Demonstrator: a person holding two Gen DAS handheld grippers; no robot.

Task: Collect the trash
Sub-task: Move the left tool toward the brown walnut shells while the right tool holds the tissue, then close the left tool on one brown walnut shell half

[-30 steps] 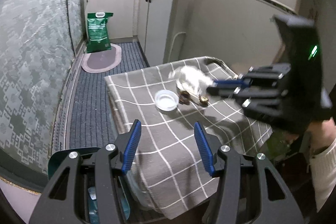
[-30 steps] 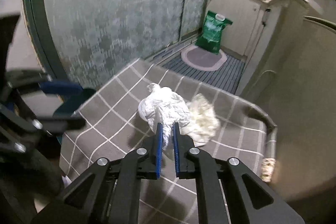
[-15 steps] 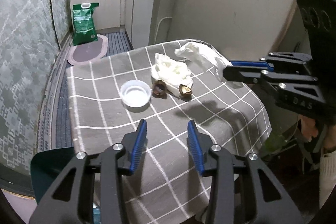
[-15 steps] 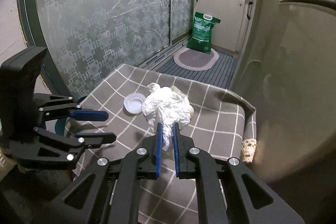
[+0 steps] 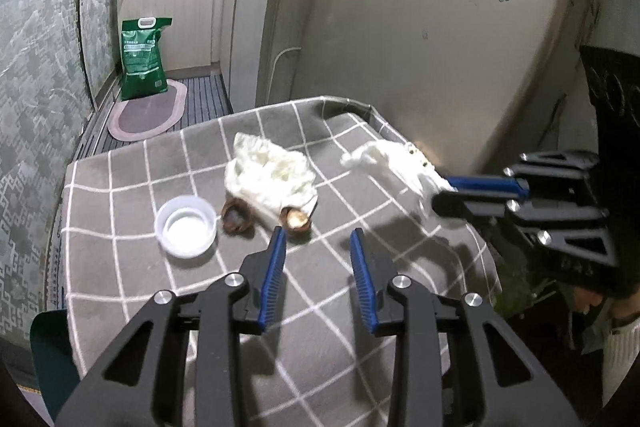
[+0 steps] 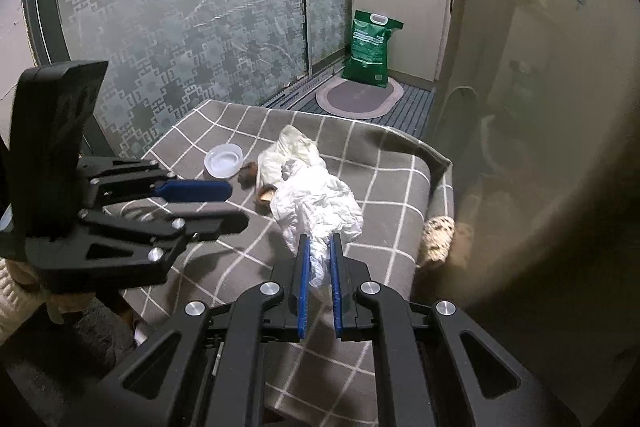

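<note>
Two shells (image 5: 264, 219) mid-cloth, bare checks (image 5: 200, 291) toward near edge.

Right tool (image 6: 319, 247) clamped on tissue (image 6: 316, 203); left tool (image 5: 318, 243) closing on nothing.

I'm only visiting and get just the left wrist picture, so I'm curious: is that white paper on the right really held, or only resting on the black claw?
Observer: Held. In the right wrist view the right gripper is shut on the white tissue, with its tail squeezed between both blue pads.
Visitor: And who carries the claw my camera sits on?
Observer: A person. A cream knitted sleeve shows behind the left gripper, whose jaws are closing with nothing between them.
</note>
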